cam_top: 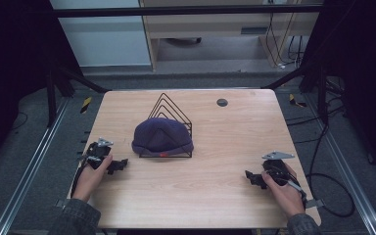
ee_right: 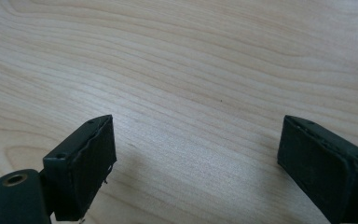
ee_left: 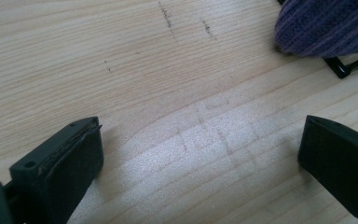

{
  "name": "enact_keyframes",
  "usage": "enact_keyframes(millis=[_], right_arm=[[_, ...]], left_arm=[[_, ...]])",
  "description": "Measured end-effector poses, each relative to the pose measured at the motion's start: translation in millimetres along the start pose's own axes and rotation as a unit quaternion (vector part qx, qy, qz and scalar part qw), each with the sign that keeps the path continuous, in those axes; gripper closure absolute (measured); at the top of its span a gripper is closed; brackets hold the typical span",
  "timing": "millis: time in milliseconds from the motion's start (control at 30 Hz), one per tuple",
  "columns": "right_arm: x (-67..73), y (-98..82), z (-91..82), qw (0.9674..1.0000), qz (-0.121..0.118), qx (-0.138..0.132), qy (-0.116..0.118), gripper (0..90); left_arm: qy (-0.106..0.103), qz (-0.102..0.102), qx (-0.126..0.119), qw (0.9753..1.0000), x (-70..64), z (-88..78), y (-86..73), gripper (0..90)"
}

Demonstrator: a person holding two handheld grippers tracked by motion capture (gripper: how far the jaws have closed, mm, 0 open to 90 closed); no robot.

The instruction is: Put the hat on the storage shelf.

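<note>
A dark purple knit hat is draped over a black wire rack in the middle of the wooden table. The left gripper view catches the hat's ribbed edge and a corner of the rack at upper right. My left gripper rests on the table left of the hat, open, with only bare wood between its jaws. My right gripper lies at the table's right front, open over bare wood. Both are held by hands.
A small dark round cap is set into the table near the far edge. Black metal frame bars and cables run around the table. Pale cabinets stand beyond it.
</note>
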State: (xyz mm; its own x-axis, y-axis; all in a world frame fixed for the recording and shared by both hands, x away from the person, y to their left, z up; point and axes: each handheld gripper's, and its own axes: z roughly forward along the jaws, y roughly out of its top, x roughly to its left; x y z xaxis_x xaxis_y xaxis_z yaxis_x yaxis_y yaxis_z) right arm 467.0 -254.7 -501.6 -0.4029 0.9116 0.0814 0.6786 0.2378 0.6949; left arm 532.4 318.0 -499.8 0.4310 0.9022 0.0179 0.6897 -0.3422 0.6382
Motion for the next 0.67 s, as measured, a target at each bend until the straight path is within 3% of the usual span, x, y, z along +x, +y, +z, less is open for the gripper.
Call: enact_keyframes(millis=[100,300,667], right_arm=[[0.2,-0.3,4.0,0.9999,0.002,-0.006,-0.009,10.4],[6.6,-3.1,10.0,0.999,-0.018,-0.018,-0.037,7.1],[9.1,-6.9,9.6,0.9986,-0.016,-0.028,-0.042,6.5]], left_arm=[[0.0,0.001,0.001,1.0,0.2,-0.1,0.1,0.0],[0.0,0.001,0.002,1.0,0.2,-0.1,0.2,0.0],[-0.002,0.004,0.003,1.0,-0.1,-0.2,0.4,0.0]])
